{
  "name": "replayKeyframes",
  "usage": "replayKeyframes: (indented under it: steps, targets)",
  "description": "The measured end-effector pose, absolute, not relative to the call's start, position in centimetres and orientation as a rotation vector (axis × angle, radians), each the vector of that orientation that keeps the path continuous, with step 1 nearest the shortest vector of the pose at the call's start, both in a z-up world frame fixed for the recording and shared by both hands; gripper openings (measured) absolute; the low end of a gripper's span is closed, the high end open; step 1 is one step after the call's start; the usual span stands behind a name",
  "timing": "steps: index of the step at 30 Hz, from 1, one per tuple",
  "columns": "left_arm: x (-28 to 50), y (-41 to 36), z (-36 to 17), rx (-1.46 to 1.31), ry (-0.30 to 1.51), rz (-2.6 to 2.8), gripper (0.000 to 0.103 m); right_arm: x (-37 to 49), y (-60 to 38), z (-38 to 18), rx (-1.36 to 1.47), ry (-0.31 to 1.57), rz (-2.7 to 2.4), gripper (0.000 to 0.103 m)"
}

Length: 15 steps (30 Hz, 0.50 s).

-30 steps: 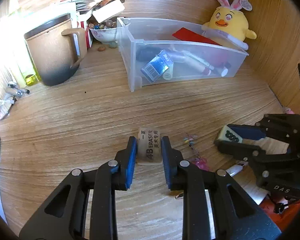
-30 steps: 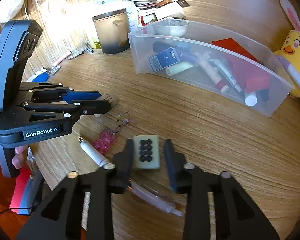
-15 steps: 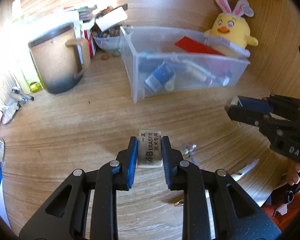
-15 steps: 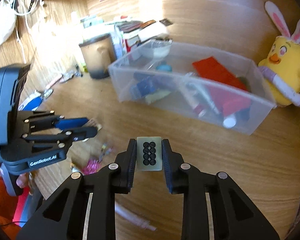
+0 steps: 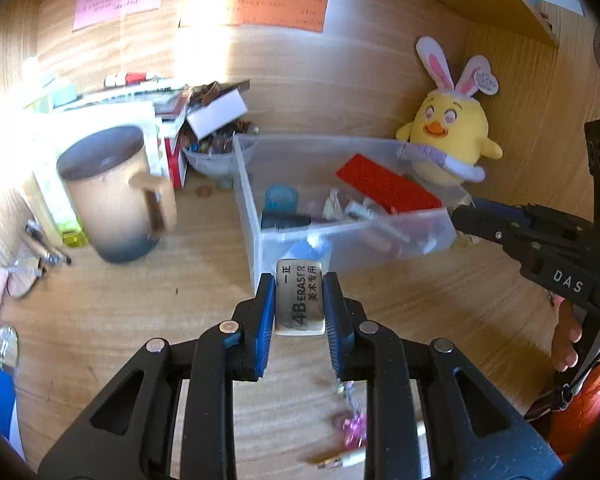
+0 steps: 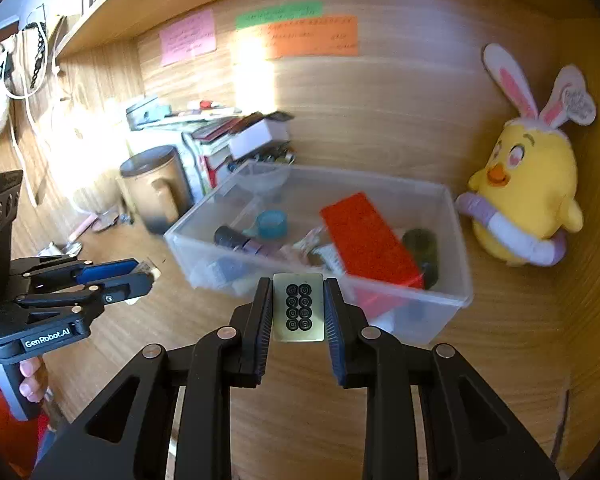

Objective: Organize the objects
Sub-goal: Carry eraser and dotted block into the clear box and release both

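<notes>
My left gripper (image 5: 300, 304) is clamped on the 4B eraser (image 5: 300, 298), held above the desk (image 5: 140, 320) with the clear bin (image 5: 256, 200) at 12 o'clock. My right gripper (image 6: 298, 308) grips the mahjong tile (image 6: 299, 307) showing 8 circles, the bin's near wall (image 6: 420, 312) just beyond at 12 to 1 o'clock.

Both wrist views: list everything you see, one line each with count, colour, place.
Eraser: 1, beige, in left gripper.
Mahjong tile: 1, pale green, in right gripper.
Bin: 1, clear, desk centre, cluttered.
Red box: 1, in bin.
Mug: 1, tan, left of bin.
Plush chick: 1, yellow, right of bin.
Sticky notes: 3, pink, green, orange, on wall.
Left gripper: black, shut.
Right gripper: black, shut.
</notes>
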<state>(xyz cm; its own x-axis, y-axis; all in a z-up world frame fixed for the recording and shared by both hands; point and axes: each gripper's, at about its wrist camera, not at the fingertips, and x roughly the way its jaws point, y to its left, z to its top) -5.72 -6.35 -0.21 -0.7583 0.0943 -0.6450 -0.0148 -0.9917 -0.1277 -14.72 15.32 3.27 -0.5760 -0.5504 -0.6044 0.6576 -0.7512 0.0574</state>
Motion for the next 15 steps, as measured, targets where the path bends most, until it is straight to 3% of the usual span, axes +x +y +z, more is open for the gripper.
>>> replayKeyframes:
  steps: [15]
  targets:
    - [-11.0,-5.4,1.3,-1.055,-0.255,2.851,0.023,-18.4,13.9,4.9,0.759,0.237,-2.32,0.022]
